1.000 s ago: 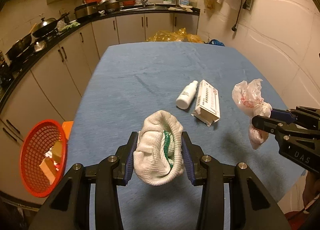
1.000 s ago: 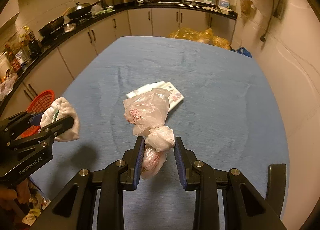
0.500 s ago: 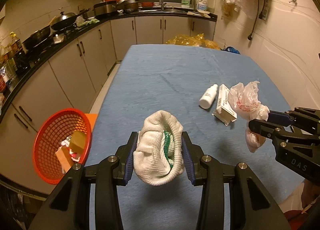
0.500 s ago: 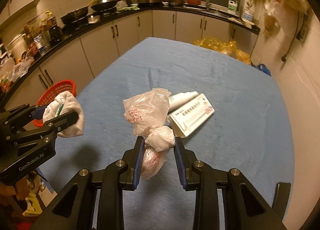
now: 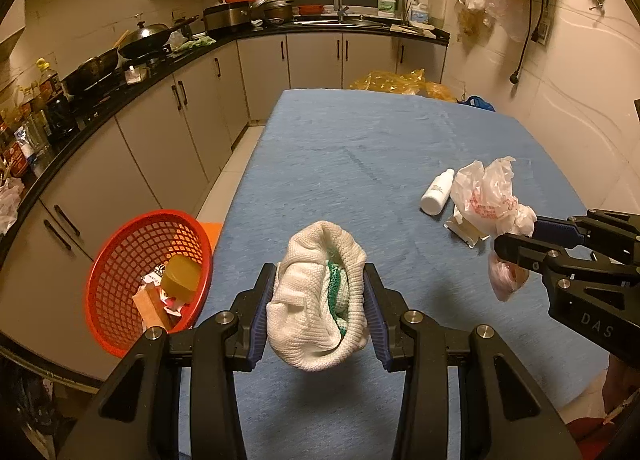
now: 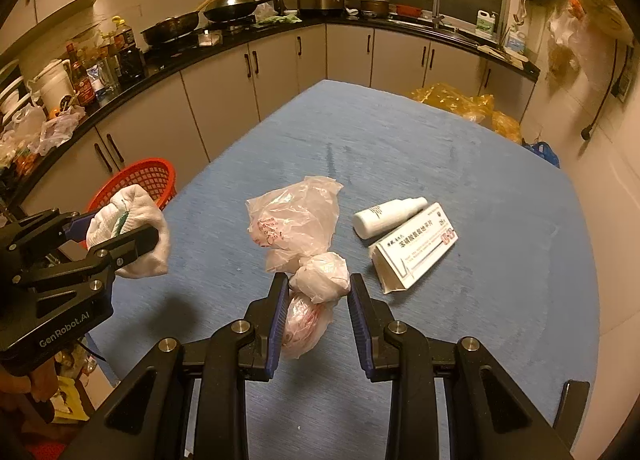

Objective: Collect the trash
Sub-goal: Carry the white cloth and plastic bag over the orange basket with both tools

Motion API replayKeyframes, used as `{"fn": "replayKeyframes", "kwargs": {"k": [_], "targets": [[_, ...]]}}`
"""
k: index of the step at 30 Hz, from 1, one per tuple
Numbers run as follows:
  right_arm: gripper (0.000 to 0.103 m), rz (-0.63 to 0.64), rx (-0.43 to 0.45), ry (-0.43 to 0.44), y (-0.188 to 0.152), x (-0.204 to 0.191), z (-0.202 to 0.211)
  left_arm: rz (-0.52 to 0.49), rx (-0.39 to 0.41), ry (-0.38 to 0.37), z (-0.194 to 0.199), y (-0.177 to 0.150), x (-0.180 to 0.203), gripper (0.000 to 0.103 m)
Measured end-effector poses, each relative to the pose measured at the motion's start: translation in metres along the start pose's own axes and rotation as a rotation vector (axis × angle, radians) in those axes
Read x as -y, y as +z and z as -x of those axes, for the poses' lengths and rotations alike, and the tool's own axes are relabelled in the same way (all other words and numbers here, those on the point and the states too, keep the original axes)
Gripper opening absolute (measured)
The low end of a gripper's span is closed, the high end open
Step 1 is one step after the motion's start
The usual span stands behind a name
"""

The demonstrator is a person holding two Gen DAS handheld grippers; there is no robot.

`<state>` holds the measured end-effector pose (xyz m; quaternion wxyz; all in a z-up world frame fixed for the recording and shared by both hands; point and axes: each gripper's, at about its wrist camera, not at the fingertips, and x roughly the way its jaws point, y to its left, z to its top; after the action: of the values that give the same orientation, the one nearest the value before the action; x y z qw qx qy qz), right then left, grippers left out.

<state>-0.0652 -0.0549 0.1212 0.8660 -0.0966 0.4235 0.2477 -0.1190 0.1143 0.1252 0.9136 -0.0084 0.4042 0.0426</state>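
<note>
I had both grippers loaded above the blue table [image 5: 360,164]. The left gripper [image 5: 318,312] was clamped on a balled white cloth with a green stripe [image 5: 316,300], and the right gripper [image 6: 318,312] was clamped on a knotted plastic bag [image 6: 308,260], its long axis running roughly along the fingers. The red basket [image 5: 120,260], already holding scraps, stood on the floor off the table's left edge, to the left of both grippers; my left was clearly the nearer, so I judged it should drop first. A white bottle [image 6: 388,216] and a carton [image 6: 416,256] lay near the right edge. I read "GenRobot.AI" on the left gripper's body and "DAS" on the right's; the carton's print was too fine to read.
</note>
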Motion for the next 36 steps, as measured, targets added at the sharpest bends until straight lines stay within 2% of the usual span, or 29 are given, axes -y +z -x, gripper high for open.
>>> {"fn": "replayKeyframes", "kwargs": {"k": [15, 36], "targets": [[0.032, 0.036, -0.011, 0.030, 0.005, -0.017, -0.010, 0.047, -0.007, 0.026, 0.002, -0.007, -0.017, 0.041], [0.032, 0.104, -0.029, 0.053, 0.011, -0.057, -0.021, 0.134, 0.008, 0.050, 0.007, -0.021, -0.065, 0.041]]}}
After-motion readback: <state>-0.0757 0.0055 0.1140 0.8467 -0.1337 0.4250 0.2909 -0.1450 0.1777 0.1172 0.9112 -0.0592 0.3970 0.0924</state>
